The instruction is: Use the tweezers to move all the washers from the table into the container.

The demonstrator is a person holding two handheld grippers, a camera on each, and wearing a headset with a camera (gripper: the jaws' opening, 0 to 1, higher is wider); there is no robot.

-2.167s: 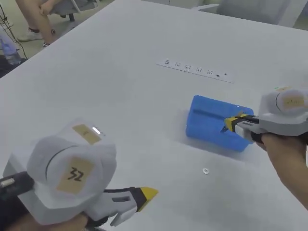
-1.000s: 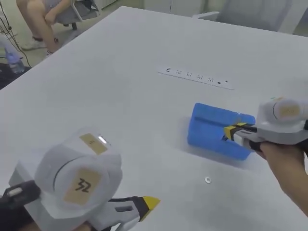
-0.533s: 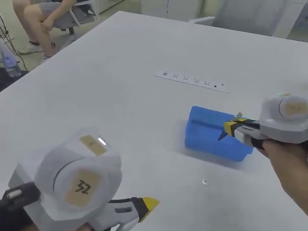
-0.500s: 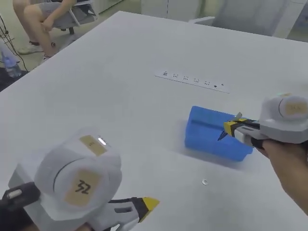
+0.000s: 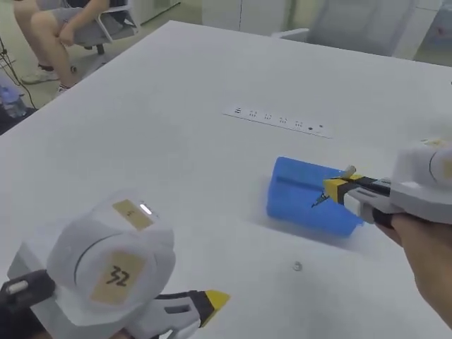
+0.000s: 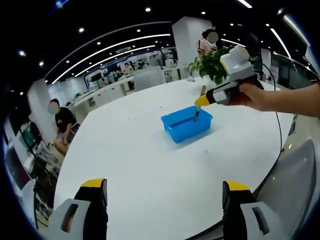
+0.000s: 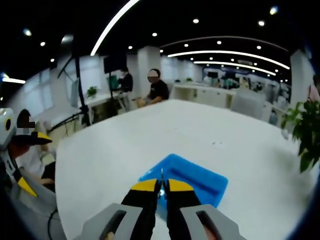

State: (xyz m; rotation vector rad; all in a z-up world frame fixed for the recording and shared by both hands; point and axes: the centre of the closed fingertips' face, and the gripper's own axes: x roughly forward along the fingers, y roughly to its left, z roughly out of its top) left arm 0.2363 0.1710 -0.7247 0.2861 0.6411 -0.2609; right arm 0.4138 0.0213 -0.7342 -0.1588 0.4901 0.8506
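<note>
Washer (image 5: 297, 266): single, small, flat on table (image 5: 162, 141), just outside near wall of container (image 5: 300, 212), on person's side. Round, so no long axis to align.
Container: blue open tray; contents too small to tell.
Tweezers (image 5: 319, 200): tips angled down over tray interior; load in tips cannot tell.
Right gripper (image 5: 336, 189): jaws pinched nearly together on tweezers; nearer one. Washer lies toward person from tips.
Left gripper (image 6: 161, 187): jaws spread wide, empty, well apart from washer.

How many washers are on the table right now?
1: the washer lies on the table beside the blue container, toward the person. Others may be hidden inside it.
</note>
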